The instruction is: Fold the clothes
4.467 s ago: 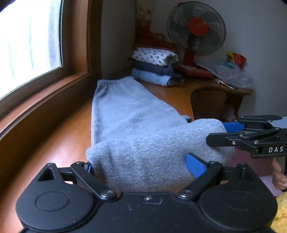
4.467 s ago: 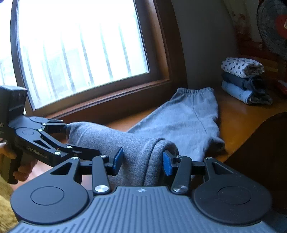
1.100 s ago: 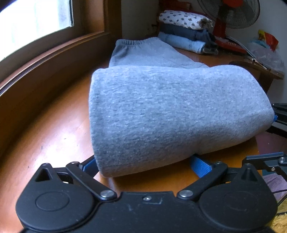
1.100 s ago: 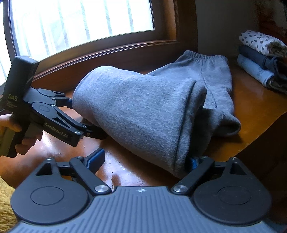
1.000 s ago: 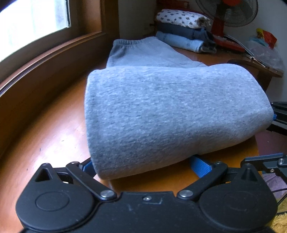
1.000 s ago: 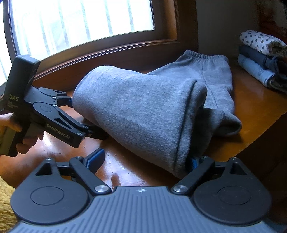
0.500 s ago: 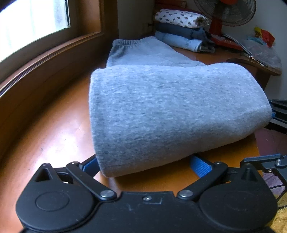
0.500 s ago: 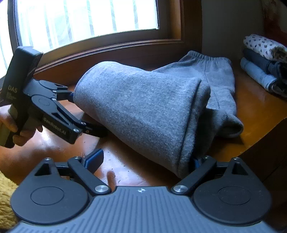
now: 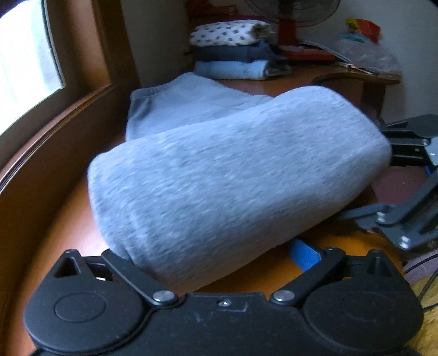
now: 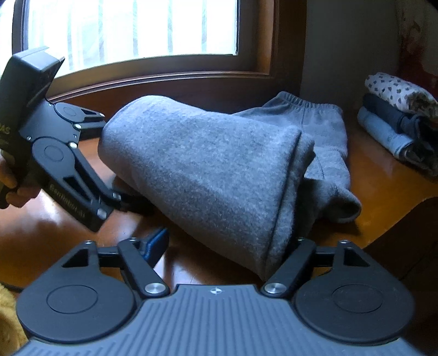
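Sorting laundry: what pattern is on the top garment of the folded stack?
White with small dark spots; clearest in the left wrist view.

Two gripper-mounted cameras sit low and close at the folded grey trousers (image 9: 219, 169), left looking along them toward the fan (image 9: 290, 13), right toward the window (image 10: 131, 30).

The left gripper (image 9: 213, 252) sits low with its jaws spread wide, one blue pad (image 9: 305, 253) exposed. The right gripper (image 10: 227, 243) is likewise spread apart. A hand (image 10: 12, 189) grasps the left gripper's handle.
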The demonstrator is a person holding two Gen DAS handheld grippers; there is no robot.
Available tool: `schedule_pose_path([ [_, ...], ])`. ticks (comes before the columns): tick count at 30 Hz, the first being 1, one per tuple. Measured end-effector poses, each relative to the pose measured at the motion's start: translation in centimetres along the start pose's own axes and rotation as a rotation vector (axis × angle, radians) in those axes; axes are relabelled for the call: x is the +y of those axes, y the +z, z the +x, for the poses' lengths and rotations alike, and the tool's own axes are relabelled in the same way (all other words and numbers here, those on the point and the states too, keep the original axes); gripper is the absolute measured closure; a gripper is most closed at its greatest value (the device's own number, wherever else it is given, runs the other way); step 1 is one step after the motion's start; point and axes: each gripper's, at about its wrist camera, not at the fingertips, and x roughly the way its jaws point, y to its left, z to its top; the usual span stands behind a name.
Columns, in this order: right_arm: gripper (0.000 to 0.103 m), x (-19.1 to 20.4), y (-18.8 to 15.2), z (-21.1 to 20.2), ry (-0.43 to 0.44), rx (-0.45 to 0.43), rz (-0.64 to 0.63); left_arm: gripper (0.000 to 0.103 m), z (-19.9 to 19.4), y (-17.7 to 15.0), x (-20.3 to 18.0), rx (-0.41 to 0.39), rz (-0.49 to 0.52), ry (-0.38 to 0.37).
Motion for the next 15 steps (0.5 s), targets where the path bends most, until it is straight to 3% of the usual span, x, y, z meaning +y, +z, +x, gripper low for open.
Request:
schedule_pose_path([
  [3, 0.05, -0.2, 0.2, -0.5, 0.008, 0.008, 0.002, 0.004, -0.7, 0.1, -0.2, -0.011, -0.022, -0.022],
  [6, 0.054, -0.3, 0.2, -1.5, 0.017, 0.012, 0.006, 0.004, -1.8, 0.2, -0.6, -0.017, -0.052, -0.044],
  [15, 0.057, -1.0, -0.2, -4.6, 0.082, 0.02, 0.005, 0.004, -5.6, 0.3, -3.5, -0.016, -0.116, -0.054],
])
